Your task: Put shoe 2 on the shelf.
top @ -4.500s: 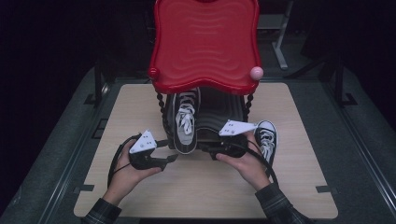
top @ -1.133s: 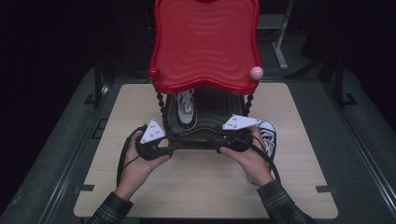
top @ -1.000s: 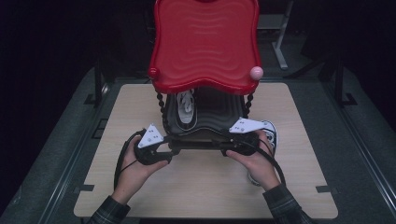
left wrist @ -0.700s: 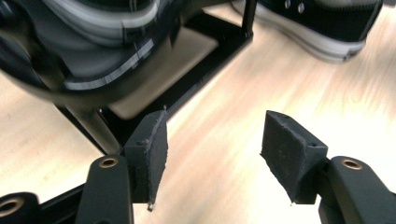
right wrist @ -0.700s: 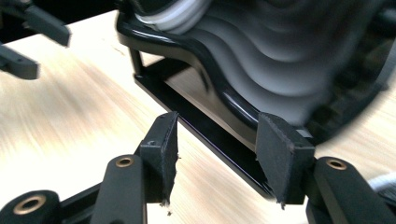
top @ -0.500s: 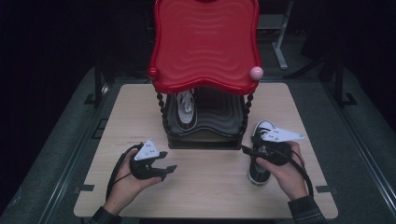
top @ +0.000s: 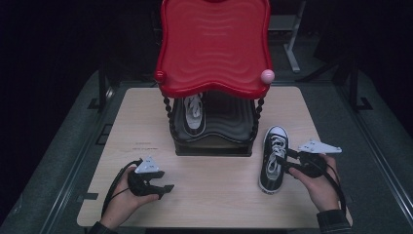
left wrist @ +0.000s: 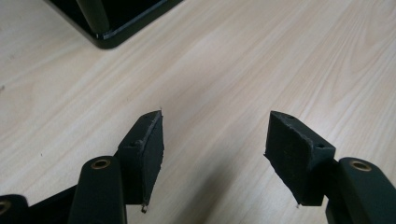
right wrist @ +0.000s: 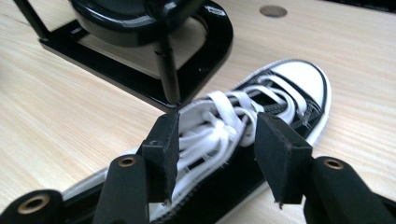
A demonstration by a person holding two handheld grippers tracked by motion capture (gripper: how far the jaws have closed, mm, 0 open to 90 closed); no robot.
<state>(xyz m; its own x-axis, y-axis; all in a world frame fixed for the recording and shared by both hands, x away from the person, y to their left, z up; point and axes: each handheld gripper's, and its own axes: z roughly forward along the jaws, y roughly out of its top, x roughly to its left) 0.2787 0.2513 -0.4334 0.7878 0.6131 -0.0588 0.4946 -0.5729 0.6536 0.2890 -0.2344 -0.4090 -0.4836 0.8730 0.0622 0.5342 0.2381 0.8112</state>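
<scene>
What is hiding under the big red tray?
Under the red tray sits a black lower shelf with one black-and-white sneaker on it, toe pointing forward. The tray covers the sneaker's back part and the shelf's rear, so those stay unseen.

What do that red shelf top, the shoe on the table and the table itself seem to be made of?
Red shelf top: probably moulded plastic, glossy with ripples. Shoe on the table: apparently black canvas, white rubber toe cap, woven laces. Table: pale wood-grain surface, possibly laminate, matte.
</scene>
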